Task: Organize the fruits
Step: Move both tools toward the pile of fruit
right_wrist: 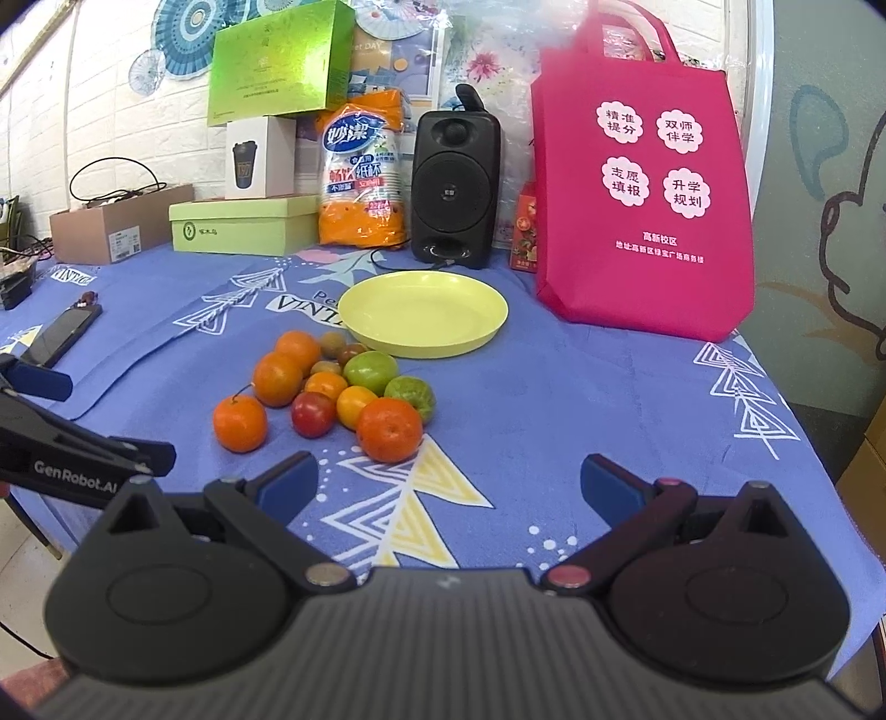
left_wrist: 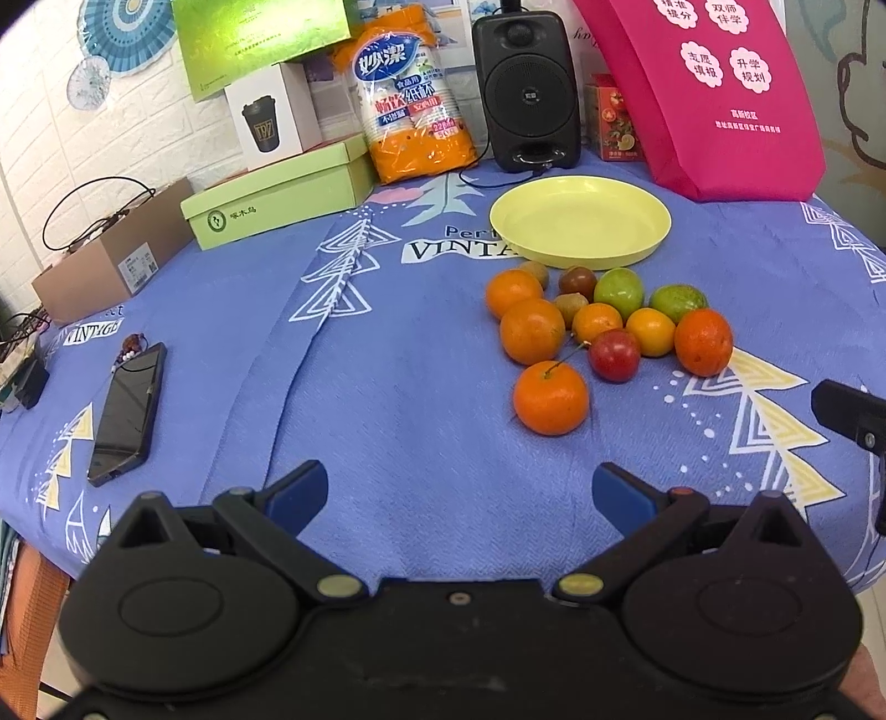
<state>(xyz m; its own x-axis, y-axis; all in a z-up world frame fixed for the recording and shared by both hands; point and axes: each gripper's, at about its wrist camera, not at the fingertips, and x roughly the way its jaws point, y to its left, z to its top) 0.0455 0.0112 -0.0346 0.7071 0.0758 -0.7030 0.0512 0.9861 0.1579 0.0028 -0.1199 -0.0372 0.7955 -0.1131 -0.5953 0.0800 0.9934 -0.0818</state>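
A lived-in home room: blue printed tablecloth (right_wrist: 554,399), paper fans (right_wrist: 183,39) on the white brick wall, stacked gift boxes (right_wrist: 243,224).

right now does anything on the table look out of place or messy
Nothing is spilled or damaged. The one oddity: the round yellow plastic plate sits bare while the pile of oranges, green fruits and a red plum lies loose on the blue patterned tablecloth beside it.

Both wrist views low over table (left_wrist: 421,421), facing wall — share fruits (right_wrist: 332,393), plate (right_wrist: 423,315)
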